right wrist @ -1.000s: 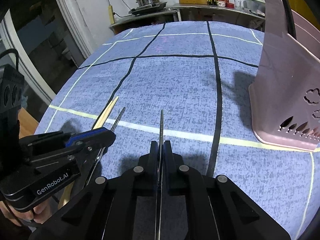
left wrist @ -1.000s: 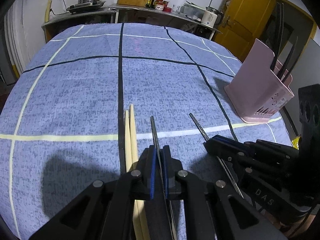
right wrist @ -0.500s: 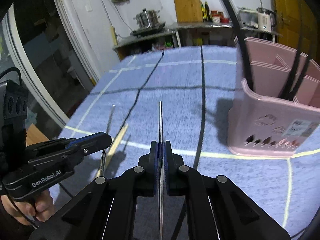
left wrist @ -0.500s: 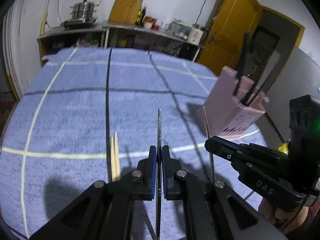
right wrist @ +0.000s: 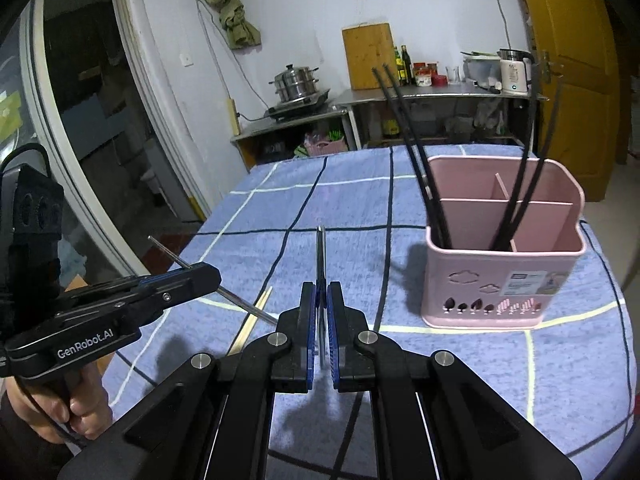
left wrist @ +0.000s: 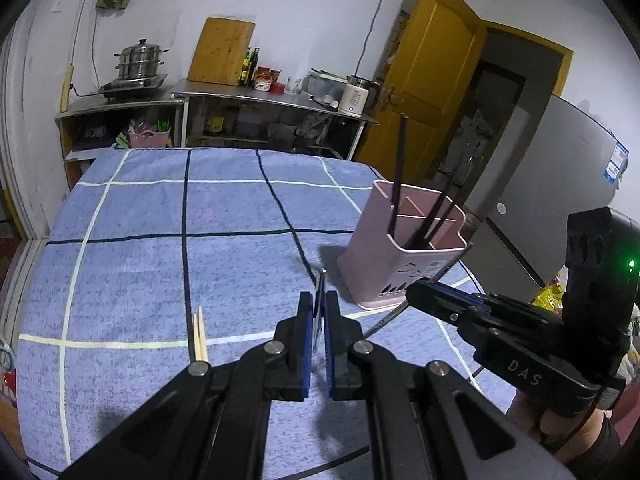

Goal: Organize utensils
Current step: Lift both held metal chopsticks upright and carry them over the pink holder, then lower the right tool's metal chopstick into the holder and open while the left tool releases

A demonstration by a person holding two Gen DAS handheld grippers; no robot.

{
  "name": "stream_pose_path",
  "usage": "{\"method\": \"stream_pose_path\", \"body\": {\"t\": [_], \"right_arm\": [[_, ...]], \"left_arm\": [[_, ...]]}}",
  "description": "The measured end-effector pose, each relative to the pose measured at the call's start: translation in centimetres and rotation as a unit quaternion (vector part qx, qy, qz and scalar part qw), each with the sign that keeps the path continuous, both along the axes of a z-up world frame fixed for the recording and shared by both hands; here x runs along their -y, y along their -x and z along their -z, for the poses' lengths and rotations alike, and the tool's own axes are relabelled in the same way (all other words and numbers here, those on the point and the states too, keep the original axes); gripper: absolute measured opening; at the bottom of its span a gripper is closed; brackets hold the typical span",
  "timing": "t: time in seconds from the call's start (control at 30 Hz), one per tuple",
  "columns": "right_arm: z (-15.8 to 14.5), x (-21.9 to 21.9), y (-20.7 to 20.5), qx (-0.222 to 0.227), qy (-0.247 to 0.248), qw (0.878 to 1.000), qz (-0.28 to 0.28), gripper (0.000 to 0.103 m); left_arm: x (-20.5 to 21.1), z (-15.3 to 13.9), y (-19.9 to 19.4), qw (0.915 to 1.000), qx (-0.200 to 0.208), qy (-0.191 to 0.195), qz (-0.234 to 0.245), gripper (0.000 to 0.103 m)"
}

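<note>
Two hand-held grippers hover above a table covered in a blue checked cloth [right wrist: 460, 360]. The right gripper [right wrist: 321, 308] is clamped on a thin metal chopstick [right wrist: 320, 252] that points straight ahead, away from the camera, its tip raised off the cloth. The left gripper [left wrist: 318, 320] likewise pinches a second metal chopstick [left wrist: 320, 288], seen almost end-on.

A pink utensil holder [right wrist: 504, 280] stands upright at the right of the table, ahead and to the right of both grippers. It is divided into compartments, with black chopsticks [right wrist: 416, 152] leaning inside. The right gripper sits nearer to it. The held sticks lie nearly level, so they probably need tipping before going in.

A pair of wooden chopsticks [left wrist: 199, 332] lies on the cloth at near left, well apart from the holder.
</note>
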State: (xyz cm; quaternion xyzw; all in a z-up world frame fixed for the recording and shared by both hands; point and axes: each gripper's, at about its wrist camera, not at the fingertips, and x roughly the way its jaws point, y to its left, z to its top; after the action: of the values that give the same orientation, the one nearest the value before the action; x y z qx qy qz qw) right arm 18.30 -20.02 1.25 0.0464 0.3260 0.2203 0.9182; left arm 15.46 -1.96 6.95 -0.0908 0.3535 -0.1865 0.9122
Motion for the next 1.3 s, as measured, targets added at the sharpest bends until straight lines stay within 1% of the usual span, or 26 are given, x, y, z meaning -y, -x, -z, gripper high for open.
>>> {"method": "stream_pose_path", "body": {"t": [0.3,0.57,0.73,0.9,1.13,1.3], "right_arm": [[-1.3,2.1,1.3,0.014,-0.005,1.000,0.021,0.006],[-1.8,4.7,2.3,0.019,-0.009,0.999,0.047,0.006],[-3.0,6.6,1.9,0.026,-0.019,0.997,0.069,0.006],[-5.1,8.6,1.2,0.044,-0.027,0.994,0.093,0.006],[-8.5,10.9,-0.5,0.079,-0.039,0.989,0.121,0.006],[-9.4,11.6,-2.1,0.089,-0.048,0.986,0.130,0.006]], "left_arm": [[1.9,-0.9,0.3,0.9998,0.002,-0.005,0.020,0.006],[4.0,-1.8,-0.2,0.9989,0.002,0.007,0.046,0.006],[5.9,-3.5,-1.1,0.9977,0.012,0.013,0.066,0.006],[7.3,-5.9,-2.3,0.9961,0.031,0.023,0.079,0.006],[8.4,-8.9,-4.6,0.9947,0.056,0.035,0.079,0.006],[9.3,-9.8,-6.6,0.9945,0.063,0.036,0.076,0.006]]}}
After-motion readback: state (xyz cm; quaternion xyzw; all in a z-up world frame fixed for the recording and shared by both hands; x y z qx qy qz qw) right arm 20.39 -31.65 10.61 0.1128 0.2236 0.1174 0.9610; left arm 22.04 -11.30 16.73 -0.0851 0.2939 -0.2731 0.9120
